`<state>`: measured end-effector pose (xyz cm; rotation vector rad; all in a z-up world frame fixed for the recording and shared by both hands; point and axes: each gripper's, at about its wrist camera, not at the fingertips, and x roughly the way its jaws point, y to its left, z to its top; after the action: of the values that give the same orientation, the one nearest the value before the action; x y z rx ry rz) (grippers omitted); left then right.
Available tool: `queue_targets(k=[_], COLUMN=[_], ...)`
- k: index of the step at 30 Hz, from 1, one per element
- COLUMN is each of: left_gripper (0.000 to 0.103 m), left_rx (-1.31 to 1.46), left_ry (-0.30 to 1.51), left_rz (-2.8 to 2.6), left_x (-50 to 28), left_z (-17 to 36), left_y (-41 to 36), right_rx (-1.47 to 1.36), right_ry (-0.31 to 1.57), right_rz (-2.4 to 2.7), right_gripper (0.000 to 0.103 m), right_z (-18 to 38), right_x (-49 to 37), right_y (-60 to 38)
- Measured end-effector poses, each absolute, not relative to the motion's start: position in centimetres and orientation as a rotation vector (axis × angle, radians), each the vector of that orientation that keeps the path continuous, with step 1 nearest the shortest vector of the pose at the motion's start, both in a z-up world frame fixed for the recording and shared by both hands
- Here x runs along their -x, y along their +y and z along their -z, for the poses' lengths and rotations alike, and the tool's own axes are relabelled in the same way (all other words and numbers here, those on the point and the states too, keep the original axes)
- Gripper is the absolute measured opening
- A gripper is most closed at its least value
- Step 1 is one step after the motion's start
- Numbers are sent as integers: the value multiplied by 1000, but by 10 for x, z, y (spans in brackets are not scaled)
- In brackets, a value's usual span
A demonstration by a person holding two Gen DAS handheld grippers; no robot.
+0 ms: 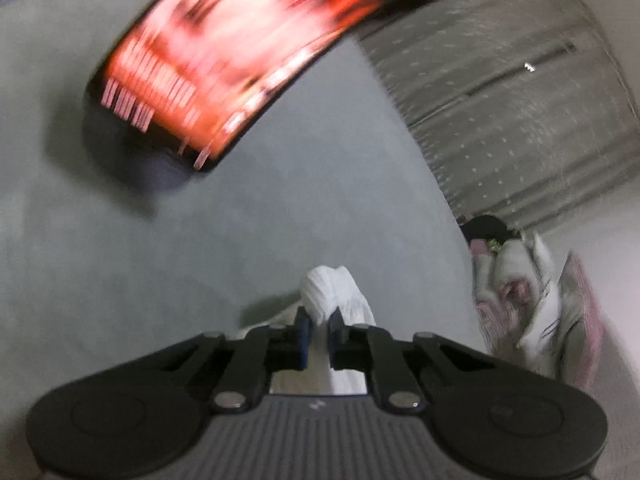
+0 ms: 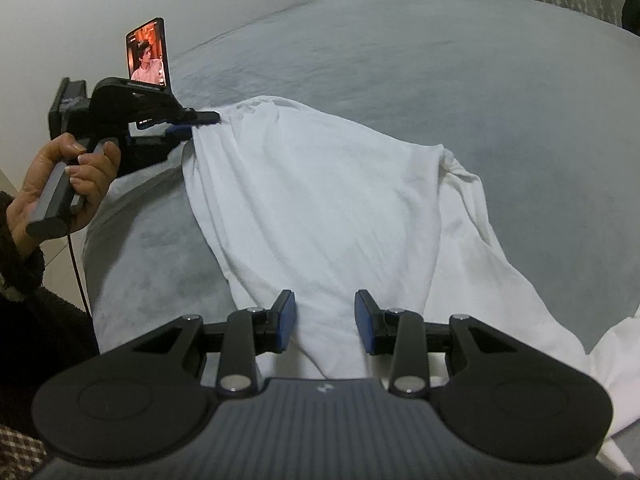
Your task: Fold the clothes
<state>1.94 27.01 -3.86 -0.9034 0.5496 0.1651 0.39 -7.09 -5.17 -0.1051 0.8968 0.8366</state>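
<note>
At the far left of the right wrist view, a hand (image 2: 76,176) in a dark fuzzy sleeve (image 2: 24,280) grips the handle of the left gripper (image 2: 200,124), whose jaws are pressed together on a bunched corner of the white shirt (image 2: 320,208). Behind that gripper a phone (image 2: 147,53) stands upright with its screen lit. The shirt lies spread and rumpled across the grey bed (image 2: 480,92), running from the pinched corner down toward the right gripper (image 2: 325,322). That gripper hovers over the near edge of the cloth with its jaws apart and nothing clamped between them. In the left wrist view the blue pads (image 1: 305,330) squeeze a fold of white fabric, and a heap of pale and pink clothes (image 1: 536,312) sits beyond the bed's right edge.
</note>
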Motion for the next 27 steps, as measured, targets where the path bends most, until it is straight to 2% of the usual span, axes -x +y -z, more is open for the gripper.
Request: queue_targets(k=[4, 7, 9, 10, 18, 27], left_gripper=[11, 18, 37, 38, 41, 42], left_rx=[735, 688, 627, 596, 366, 194], left_ry=[625, 631, 617, 610, 590, 676], left_rz=[-223, -226, -231, -232, -119, 232], left_x=[-22, -20, -16, -13, 1, -15], left_z=[32, 29, 20, 16, -4, 1], left_y=[262, 262, 259, 257, 226, 156], right_rx=[114, 139, 154, 164, 279, 140], right_ry=[889, 869, 849, 838, 821, 844], right_rz=[-847, -851, -851, -853, -784, -547], right_gripper=[38, 38, 38, 38, 38, 38], right_z=[49, 41, 35, 31, 24, 18], right_x=[-2, 3, 6, 9, 23, -6], right_y=[-73, -78, -84, -88, -114, -159])
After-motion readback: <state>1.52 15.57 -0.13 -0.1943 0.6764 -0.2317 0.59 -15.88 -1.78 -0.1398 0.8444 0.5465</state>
